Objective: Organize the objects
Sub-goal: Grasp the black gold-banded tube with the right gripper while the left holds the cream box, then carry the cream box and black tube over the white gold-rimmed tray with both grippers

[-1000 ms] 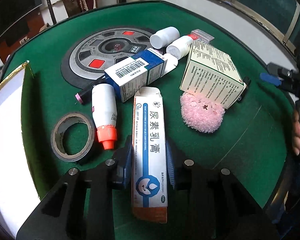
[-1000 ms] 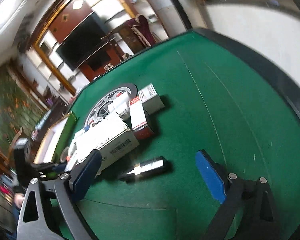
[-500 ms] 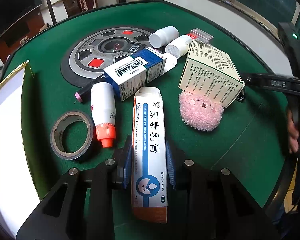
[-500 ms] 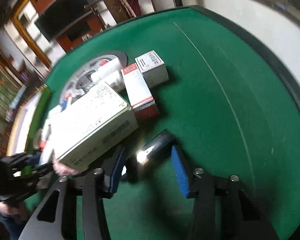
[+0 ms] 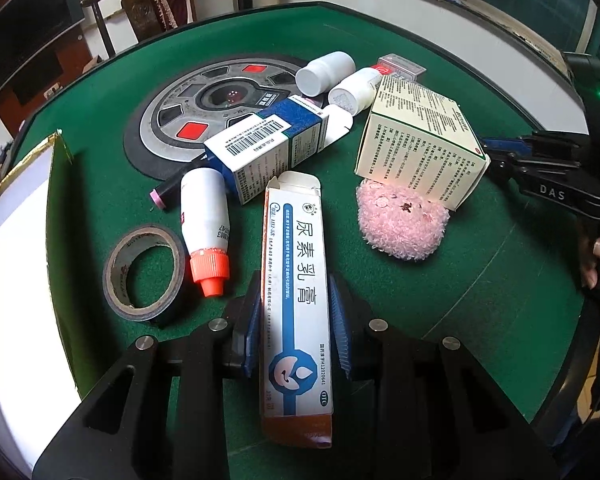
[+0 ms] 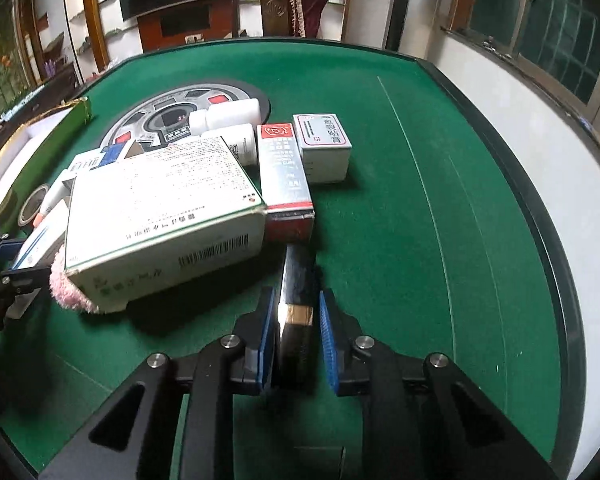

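Note:
My left gripper [image 5: 296, 320] is shut on a long white and blue ointment box [image 5: 296, 280] that lies lengthwise between its pads, low over the green table. My right gripper [image 6: 296, 320] has closed around a black tube with a gold band [image 6: 296, 284]; the left pad touches it and a thin gap shows at the right pad. The right gripper also shows at the right edge of the left wrist view [image 5: 500, 148], behind the big white box [image 5: 420, 148].
On the green felt table [image 6: 400, 220] lie a pink fluffy pad [image 5: 402, 222], a tape roll [image 5: 142, 272], an orange-capped bottle [image 5: 206, 224], a blue and white box [image 5: 268, 148], white bottles [image 5: 326, 72], a red and white box [image 6: 284, 172] and a small white box [image 6: 322, 146]. An open white tray [image 5: 12, 248] stands at the left.
My right gripper swung round to the black tube, lined up with it and closed its jaws around it. My left gripper has kept still with the ointment box.

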Demonstrator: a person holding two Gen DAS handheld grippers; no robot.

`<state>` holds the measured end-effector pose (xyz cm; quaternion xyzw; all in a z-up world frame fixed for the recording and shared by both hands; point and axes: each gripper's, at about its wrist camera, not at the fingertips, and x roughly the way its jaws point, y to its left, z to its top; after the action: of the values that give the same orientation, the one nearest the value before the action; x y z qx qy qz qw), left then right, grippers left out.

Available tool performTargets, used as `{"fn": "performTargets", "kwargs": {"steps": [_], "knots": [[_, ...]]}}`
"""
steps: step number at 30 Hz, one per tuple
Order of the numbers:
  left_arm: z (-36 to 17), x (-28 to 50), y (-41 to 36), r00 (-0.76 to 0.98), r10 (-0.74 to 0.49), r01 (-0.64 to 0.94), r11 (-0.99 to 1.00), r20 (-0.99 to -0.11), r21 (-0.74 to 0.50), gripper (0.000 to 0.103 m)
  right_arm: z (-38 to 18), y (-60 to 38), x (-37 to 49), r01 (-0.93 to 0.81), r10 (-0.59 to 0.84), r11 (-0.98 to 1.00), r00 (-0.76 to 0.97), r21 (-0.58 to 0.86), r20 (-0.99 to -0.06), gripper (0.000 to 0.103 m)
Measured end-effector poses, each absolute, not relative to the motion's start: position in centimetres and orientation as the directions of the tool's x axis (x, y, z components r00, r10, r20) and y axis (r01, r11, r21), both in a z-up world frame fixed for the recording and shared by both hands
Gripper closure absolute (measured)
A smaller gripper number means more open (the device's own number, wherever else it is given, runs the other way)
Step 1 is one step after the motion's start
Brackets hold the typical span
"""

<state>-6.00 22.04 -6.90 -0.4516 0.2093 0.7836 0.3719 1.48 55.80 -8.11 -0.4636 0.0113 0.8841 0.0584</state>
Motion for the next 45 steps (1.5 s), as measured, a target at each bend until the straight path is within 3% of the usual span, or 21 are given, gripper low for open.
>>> {"fn": "performTargets", "kwargs": {"steps": [2, 16, 33, 45], "knots": [[-6.9, -5.9, 22.1, -0.318, 0.398, -0.770, -0.637, -0.861, -0.010, 0.075, -8.1, 56.1, 1.4, -0.121, 0.084, -0.992, -0.568, -0.018, -0.818, 0.087], [-4.5, -6.8, 20.3, -0.317, 0.499, -0.743, -0.659, -0.807, -0.116, 0.076, -3.4, 56.0, 3.9, -0.159, 0.046, -0.983, -0.685, 0.088, -0.728, 0.087], [-0.8, -10.5, 14.5, -0.395, 0.560, -0.639, -0.737, -0.728, -0.220, 0.076, -0.7, 44.7, -2.9, 0.072, -0.166, -0.984, -0.725, 0.166, -0.668, 0.087], [0.5, -14.1, 8.2, -0.477, 0.532, -0.526, -0.811, -0.700, -0.257, 0.076, -0.8, 36.9, -6.7, 0.188, -0.277, -0.961, -0.687, 0.204, -0.671, 0.087]]}}
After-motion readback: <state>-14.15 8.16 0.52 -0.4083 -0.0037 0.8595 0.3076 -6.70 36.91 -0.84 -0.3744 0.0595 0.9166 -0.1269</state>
